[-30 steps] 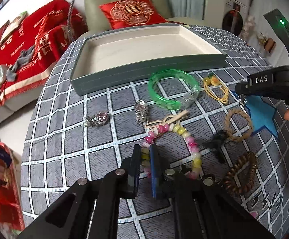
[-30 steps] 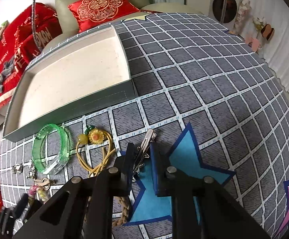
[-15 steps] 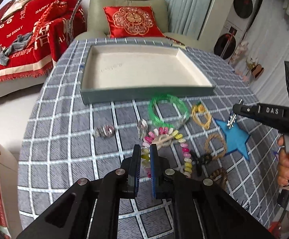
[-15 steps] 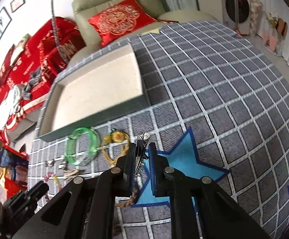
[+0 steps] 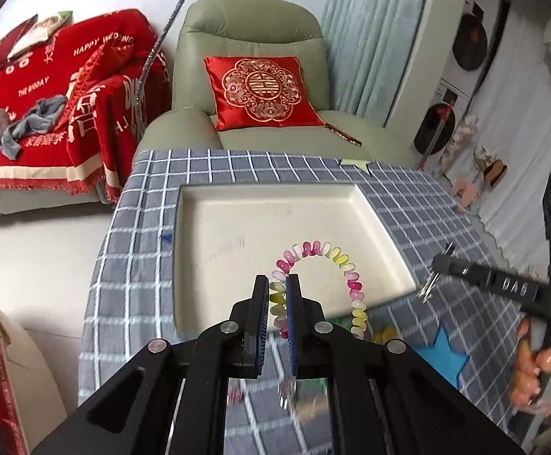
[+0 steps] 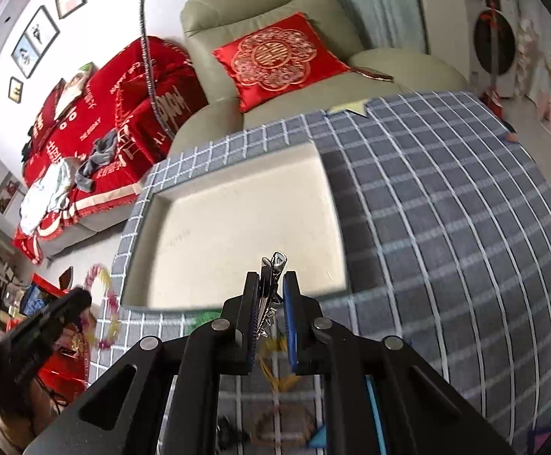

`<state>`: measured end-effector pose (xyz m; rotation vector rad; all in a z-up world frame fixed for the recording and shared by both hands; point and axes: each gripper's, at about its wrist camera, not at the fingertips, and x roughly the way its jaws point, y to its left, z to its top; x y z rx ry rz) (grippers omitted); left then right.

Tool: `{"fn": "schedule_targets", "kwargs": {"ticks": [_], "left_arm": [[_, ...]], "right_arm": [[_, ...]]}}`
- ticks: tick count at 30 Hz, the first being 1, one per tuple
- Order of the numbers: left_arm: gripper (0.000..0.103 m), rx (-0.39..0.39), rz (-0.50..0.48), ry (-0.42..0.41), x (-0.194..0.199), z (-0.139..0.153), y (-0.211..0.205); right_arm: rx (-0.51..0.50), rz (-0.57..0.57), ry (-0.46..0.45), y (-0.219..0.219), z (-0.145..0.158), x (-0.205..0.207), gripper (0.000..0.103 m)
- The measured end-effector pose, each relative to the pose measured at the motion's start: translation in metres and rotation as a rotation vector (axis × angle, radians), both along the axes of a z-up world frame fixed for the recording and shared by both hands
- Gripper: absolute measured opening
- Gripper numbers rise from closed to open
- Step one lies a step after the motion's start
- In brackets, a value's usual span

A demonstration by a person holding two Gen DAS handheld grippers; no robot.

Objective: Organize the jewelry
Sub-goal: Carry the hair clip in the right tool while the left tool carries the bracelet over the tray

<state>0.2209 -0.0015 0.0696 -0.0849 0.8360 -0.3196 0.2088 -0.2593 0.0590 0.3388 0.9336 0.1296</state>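
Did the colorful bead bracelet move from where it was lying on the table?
Yes. The bead bracelet, held by the left gripper, went up off the tablecloth toward the tray.

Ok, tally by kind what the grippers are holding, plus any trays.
Bead bracelet: 1
Hair clip: 1
Tray: 1
Total: 3

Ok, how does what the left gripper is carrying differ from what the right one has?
The left gripper holds a beaded bracelet; the right gripper holds a hair clip. The bracelet is a wide loop of pink, yellow and white beads, while the clip is a slim silver metal piece. The bracelet arches out to one side of its jaws; the clip pokes straight out past its own. Both are clamped and lifted near the tray.
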Motion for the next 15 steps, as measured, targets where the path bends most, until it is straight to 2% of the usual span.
{"fn": "schedule_targets", "kwargs": {"ticks": [5, 15], "left_arm": [[0.023, 0.047, 0.027, 0.0, 0.049, -0.014, -0.01], [0.023, 0.107, 0.078, 0.082, 0.124, -0.072, -0.023]], "right_arm": [[-0.014, 0.036, 0.0, 0.012, -0.005, 0.044, 0.013], [-0.007, 0.076, 0.068, 0.024, -0.052, 0.126, 0.013]]}}
